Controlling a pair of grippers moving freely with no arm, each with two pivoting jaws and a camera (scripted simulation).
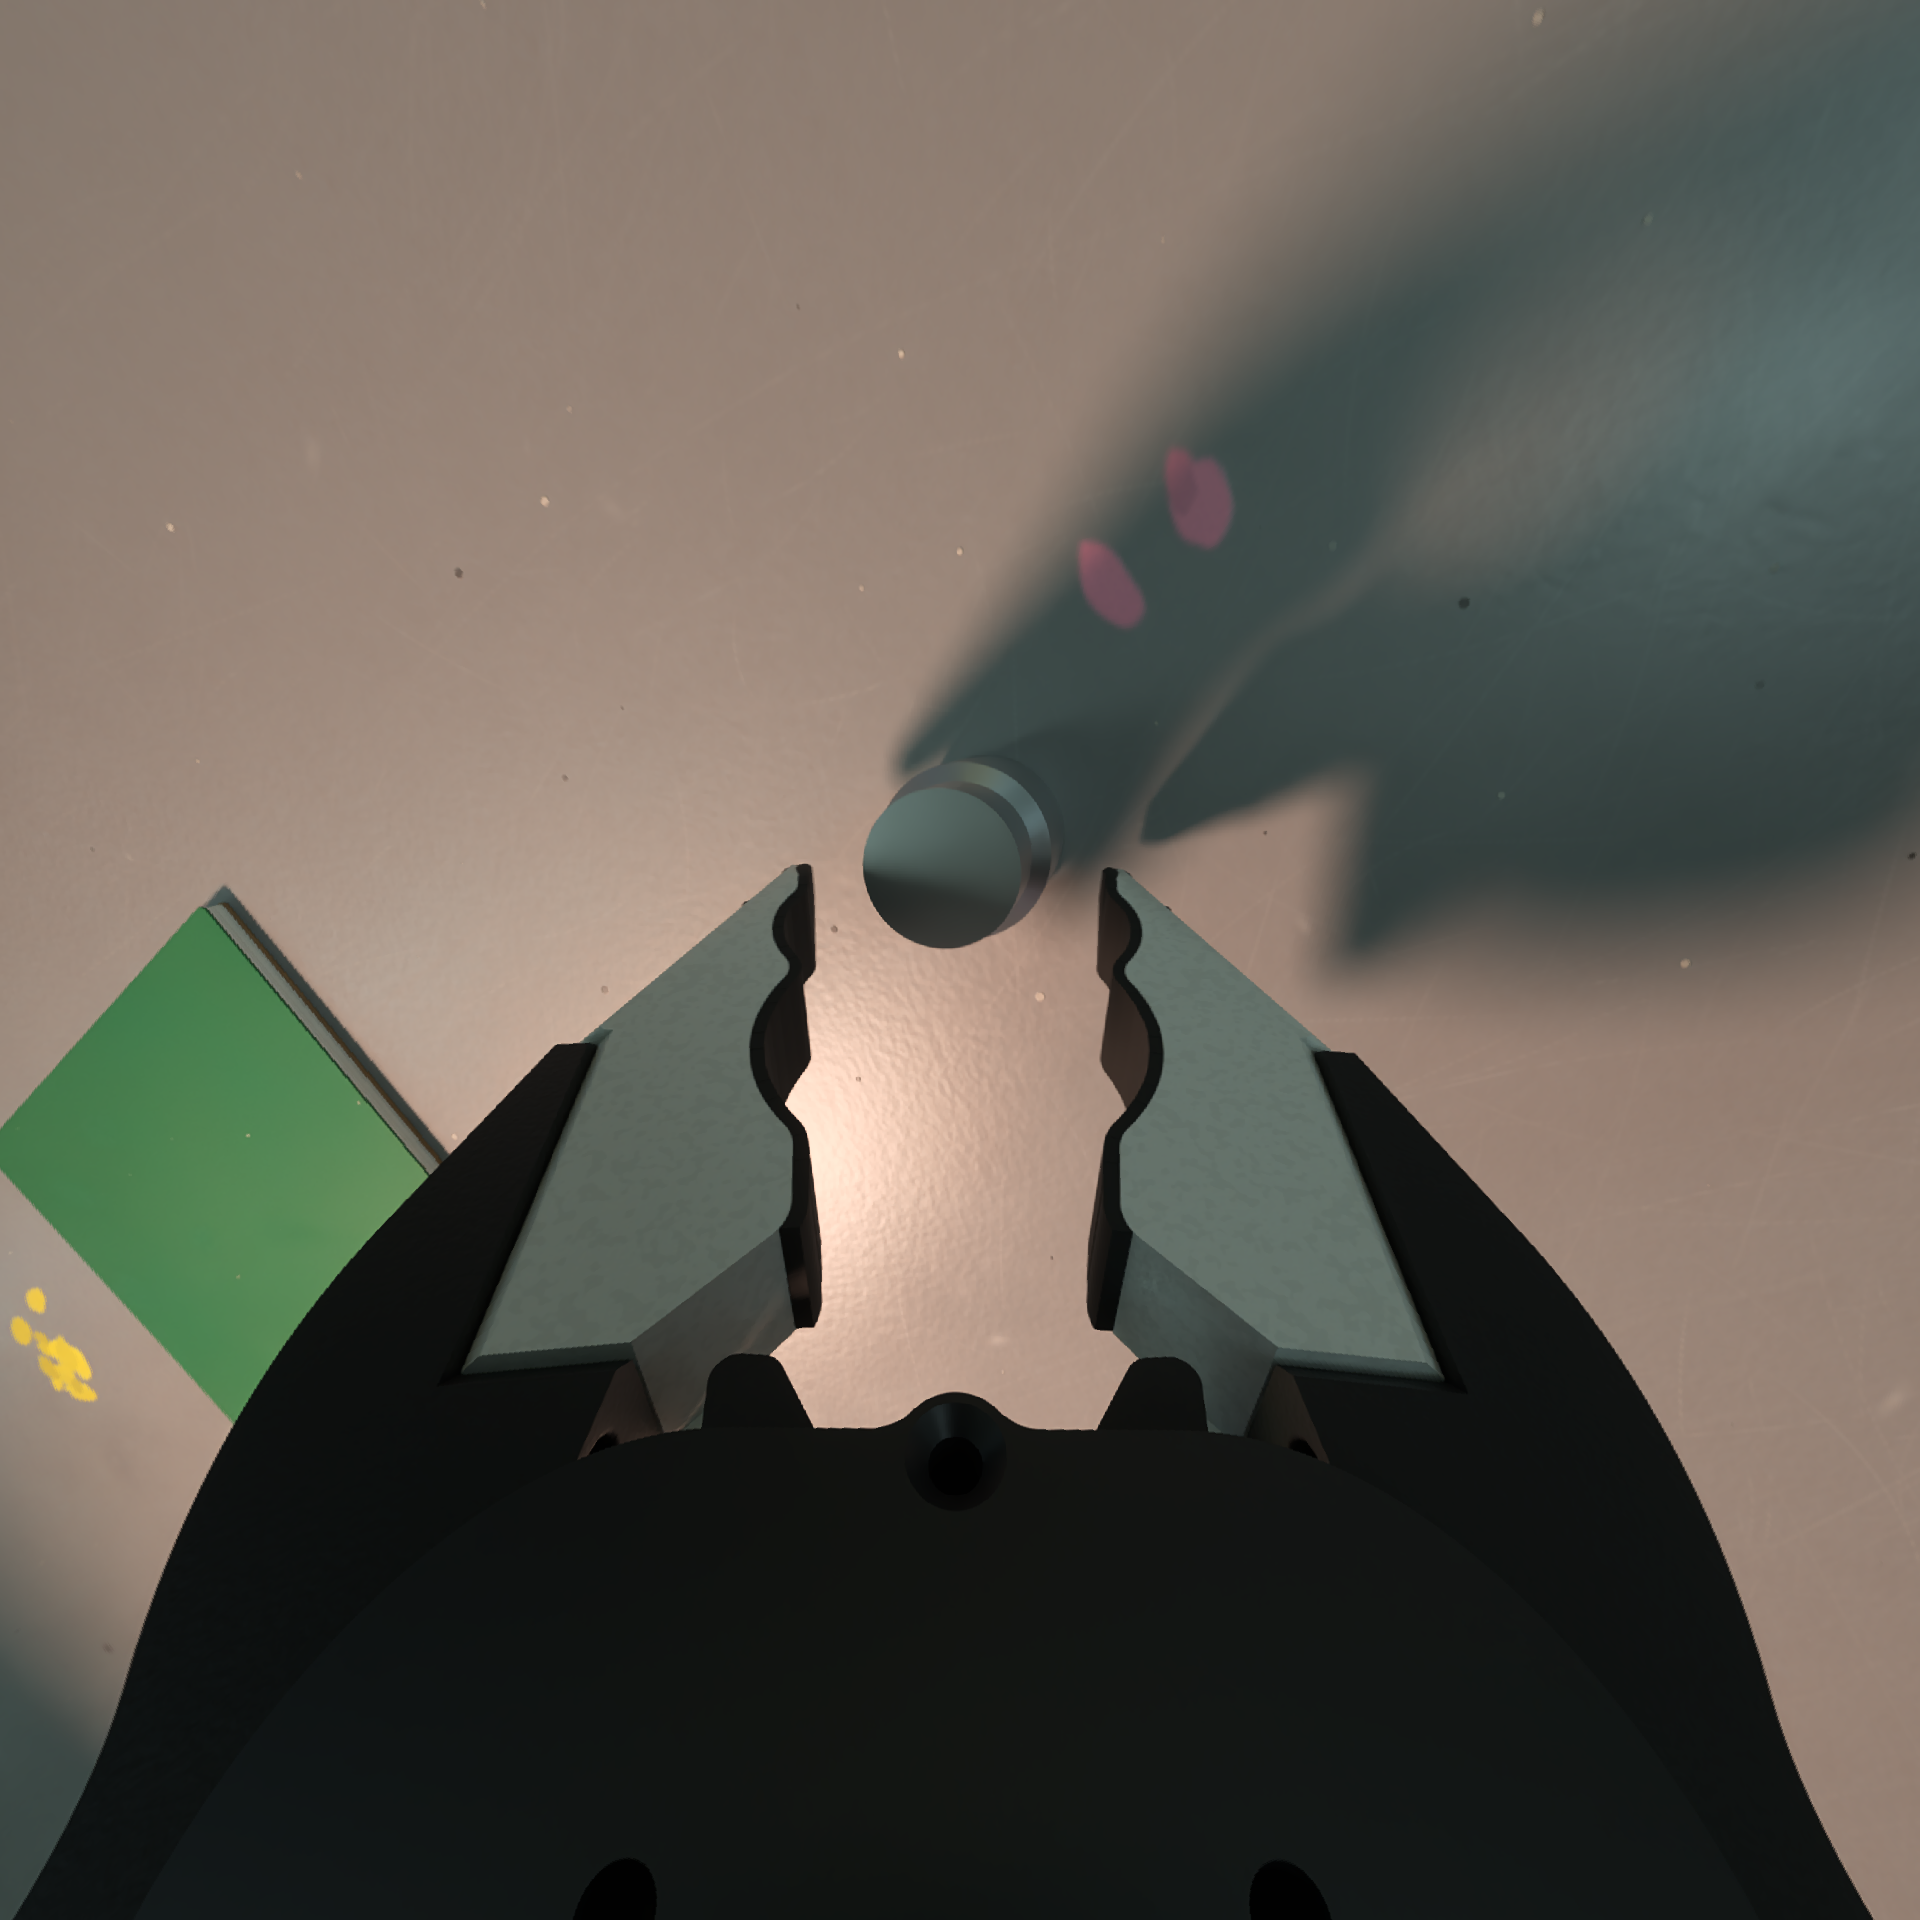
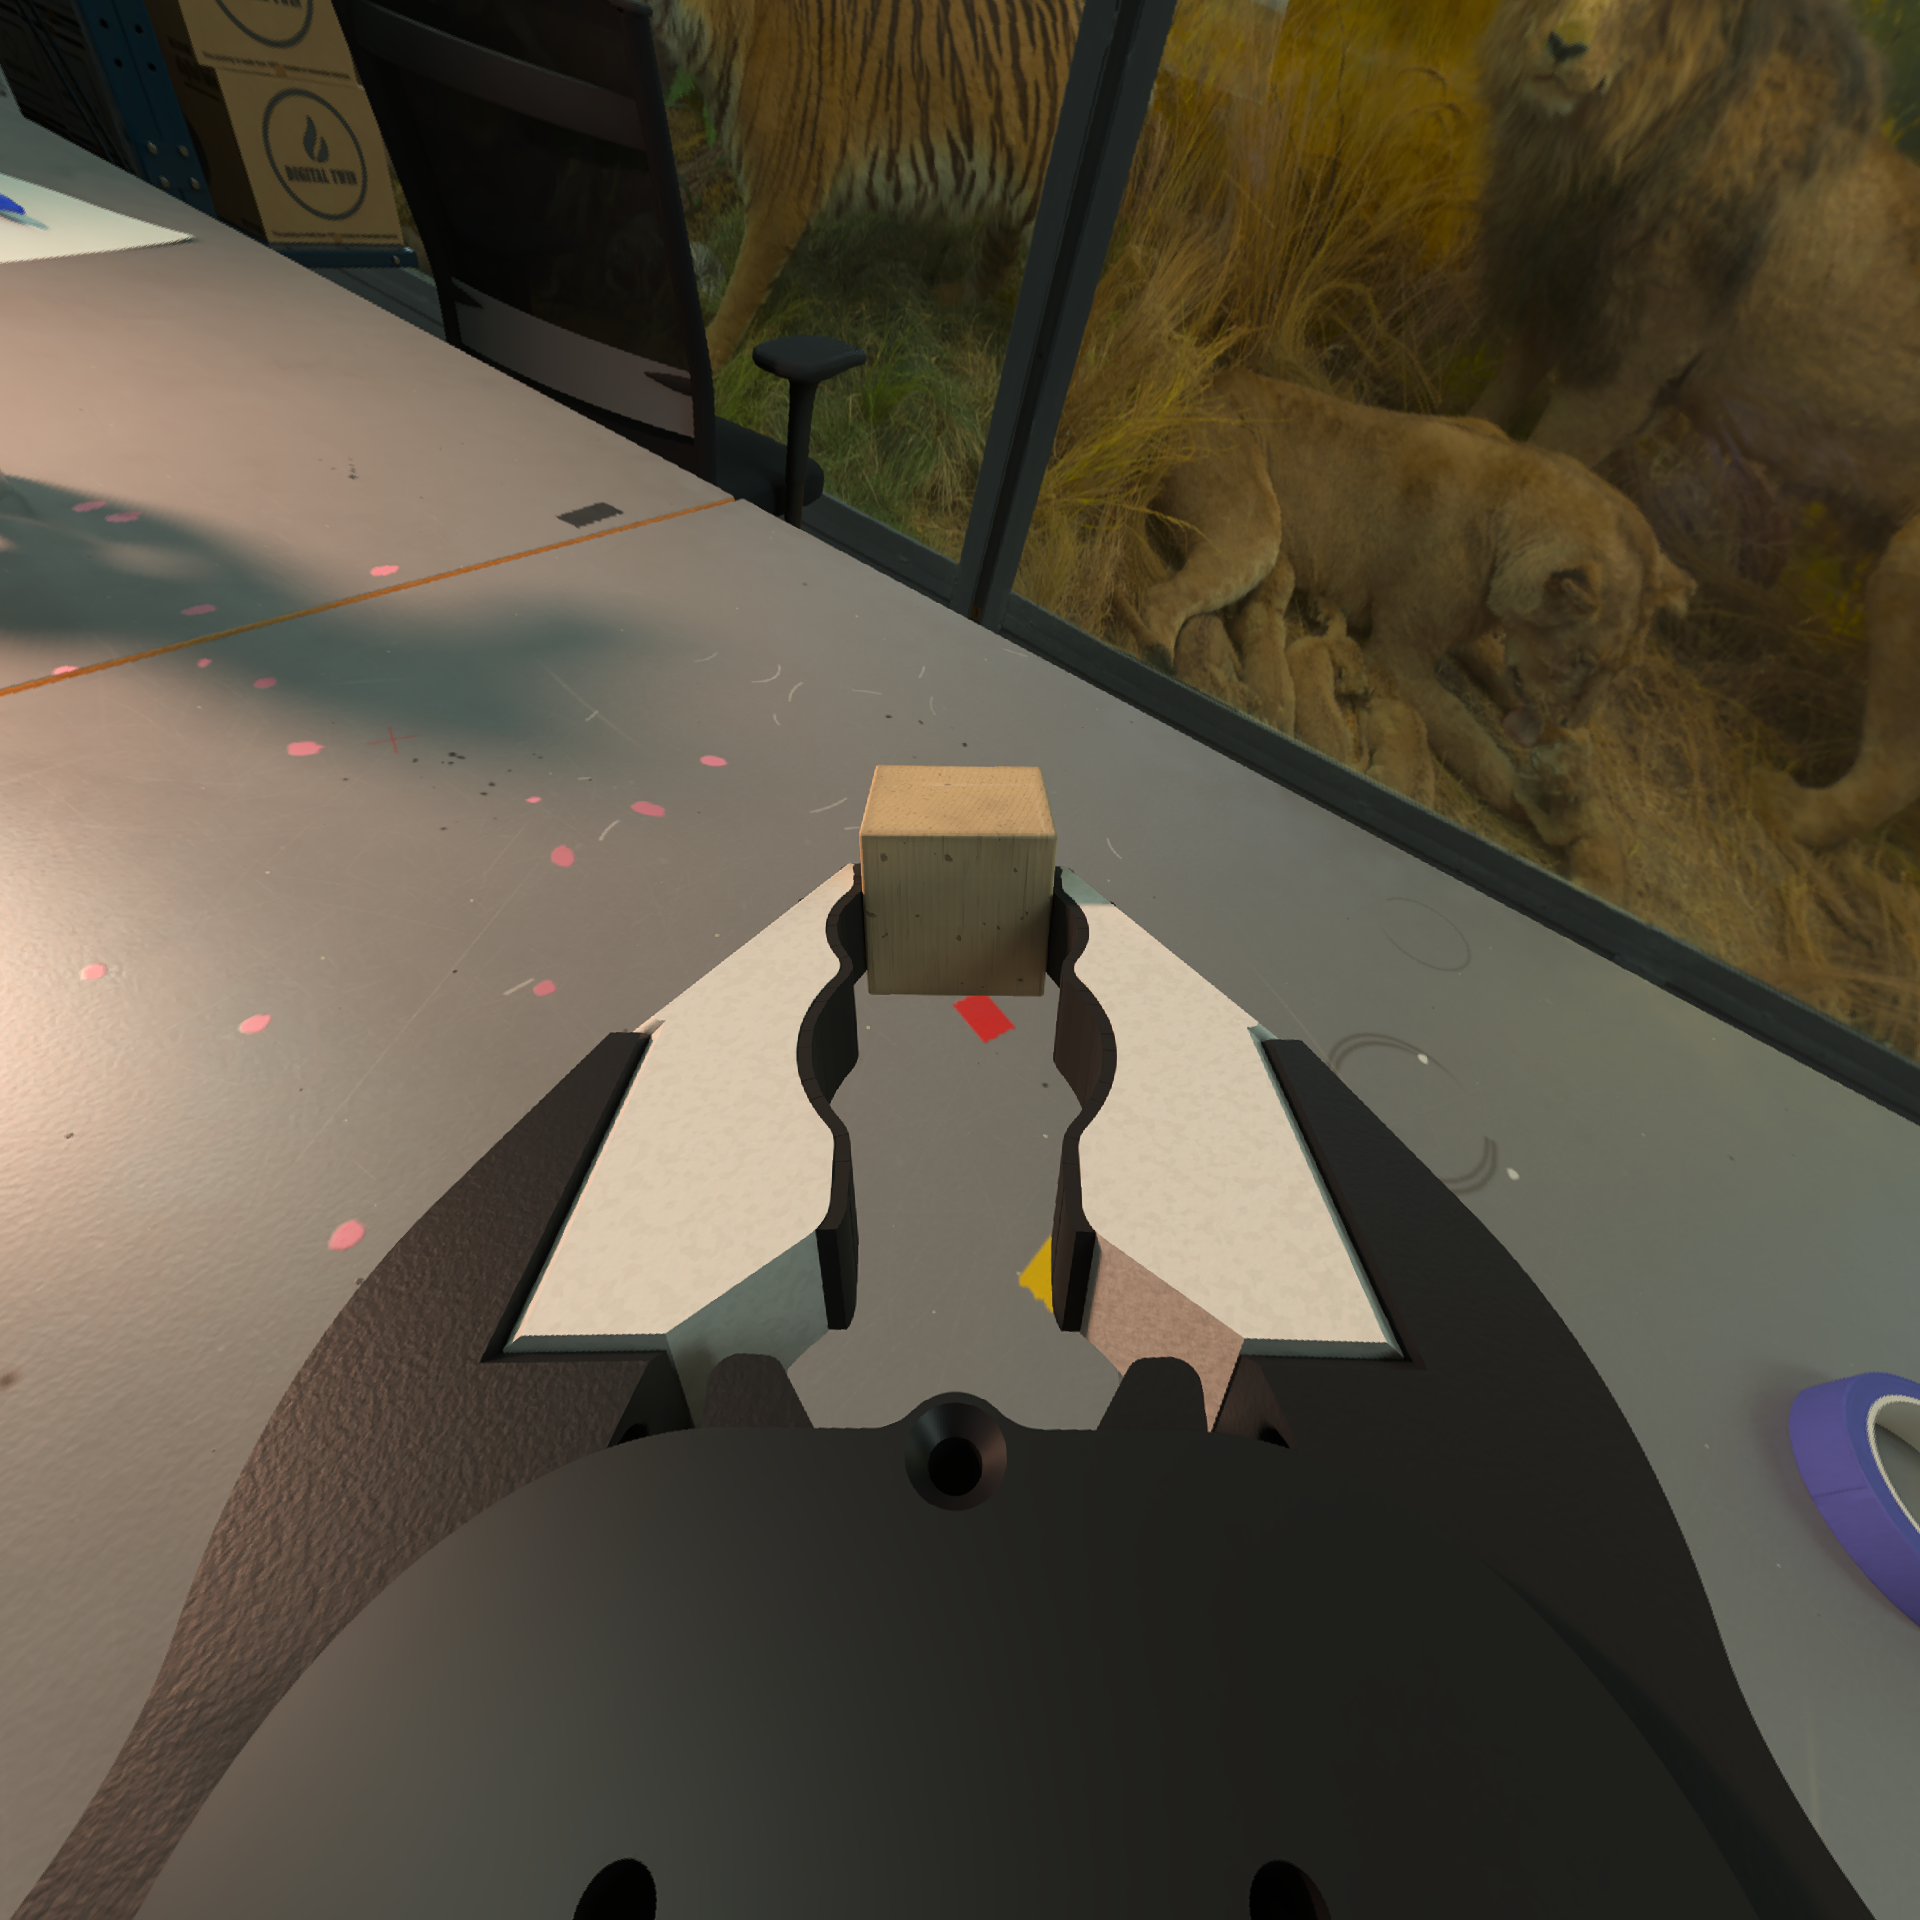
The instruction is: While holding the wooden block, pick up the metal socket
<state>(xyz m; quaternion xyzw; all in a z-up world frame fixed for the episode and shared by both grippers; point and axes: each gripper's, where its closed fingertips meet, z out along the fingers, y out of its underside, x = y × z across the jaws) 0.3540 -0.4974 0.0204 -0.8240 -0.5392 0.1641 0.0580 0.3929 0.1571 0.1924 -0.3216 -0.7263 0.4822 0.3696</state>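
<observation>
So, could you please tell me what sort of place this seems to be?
Probably an office or workshop. A long grey worktable is speckled with paint, a black office chair stands at its far edge, and stacked cardboard boxes sit behind it. Oddly, big cats in dry grass show beyond the glass.

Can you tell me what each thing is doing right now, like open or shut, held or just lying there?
left gripper: open, empty, above the table.
metal socket: standing on the table, not held.
right gripper: shut on the block.
wooden block: held off the table.
green card: lying flat.
purple tape roll: lying on the table.
</observation>
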